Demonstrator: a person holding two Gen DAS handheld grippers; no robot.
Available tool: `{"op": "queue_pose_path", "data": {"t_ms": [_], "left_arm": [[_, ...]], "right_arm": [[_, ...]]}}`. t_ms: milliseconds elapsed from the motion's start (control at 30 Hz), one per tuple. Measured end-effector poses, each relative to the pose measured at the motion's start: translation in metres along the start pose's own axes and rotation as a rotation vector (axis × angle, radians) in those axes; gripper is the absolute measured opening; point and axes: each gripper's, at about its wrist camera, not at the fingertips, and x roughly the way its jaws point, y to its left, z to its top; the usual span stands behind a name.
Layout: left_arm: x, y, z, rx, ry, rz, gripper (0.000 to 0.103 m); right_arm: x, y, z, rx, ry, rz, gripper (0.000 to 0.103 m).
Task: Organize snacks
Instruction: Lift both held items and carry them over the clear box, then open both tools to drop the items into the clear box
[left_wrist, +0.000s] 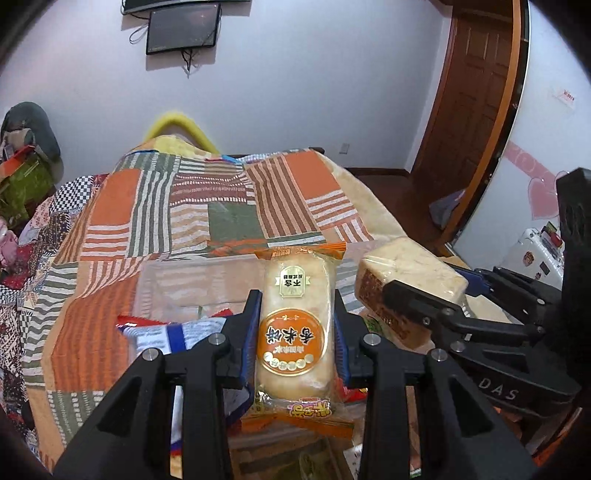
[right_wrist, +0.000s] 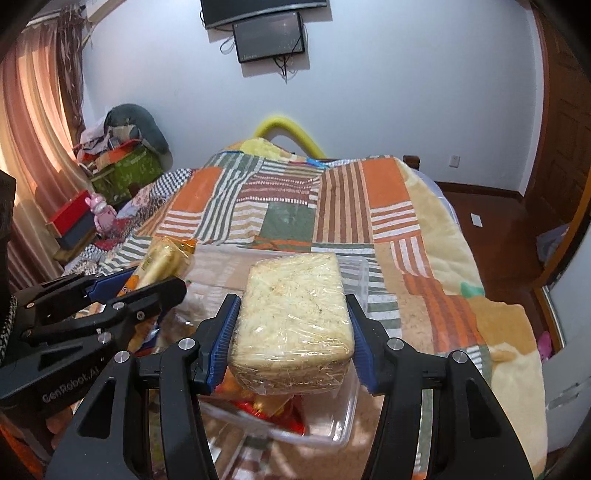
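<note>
The left gripper clamps an orange-labelled rice cracker packet and the right gripper a film-wrapped pale cake block, both above a clear plastic container on a patchwork-quilted bed in a white-walled bedroom.

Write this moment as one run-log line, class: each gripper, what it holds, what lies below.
left gripper: shut on rice cracker pack | right gripper: shut on wrapped block | below: clear tub, bedspread
</note>
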Motion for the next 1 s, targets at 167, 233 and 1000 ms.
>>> {"op": "queue_pose_path", "data": {"t_ms": [167,233,1000], "left_arm": [[0.020,0.000,-0.001,0.011,0.034,0.002,0.034],[0.025,0.002,-0.001,0.006,0.037,0.010,0.034],[-0.071,-0.005,-0.014,0.030,-0.059,0.026,0.063]], "right_arm": [[0.013,-0.005,0.002,-0.004,0.027,0.003,0.052],[0.016,-0.007,0.003,0.000,0.036,0.007,0.052],[-0.050,0.006,-0.009,-0.052,-0.004,0.042,0.054]]}}
